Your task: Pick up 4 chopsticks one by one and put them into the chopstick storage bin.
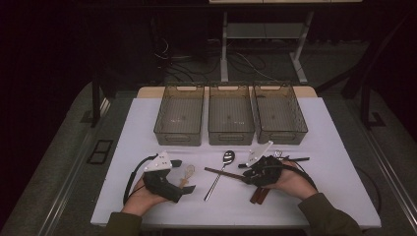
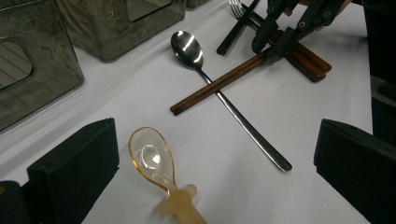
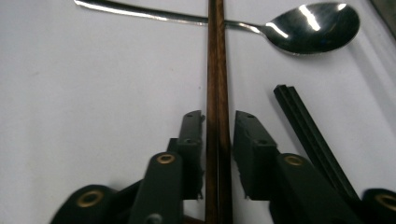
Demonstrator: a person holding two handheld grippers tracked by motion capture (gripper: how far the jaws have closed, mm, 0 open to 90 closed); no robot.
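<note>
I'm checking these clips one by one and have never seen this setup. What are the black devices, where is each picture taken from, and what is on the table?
A person sits at a white table holding a hand-operated two-jaw gripper in each hand. The high view looks down from above; the other two come from cameras riding on the grippers. Three empty bins stand at the back. The left gripper, open, frames an amber plastic spoon. The right gripper straddles brown chopsticks that cross a metal spoon; small gaps show beside the pads, so nothing is clamped. Black chopsticks lie alongside.

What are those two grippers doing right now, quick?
Left gripper: jaws open, astride a clear amber spoon, not touching it.
Right gripper: jaws slightly apart around brown chopsticks, not pressing them.
</note>
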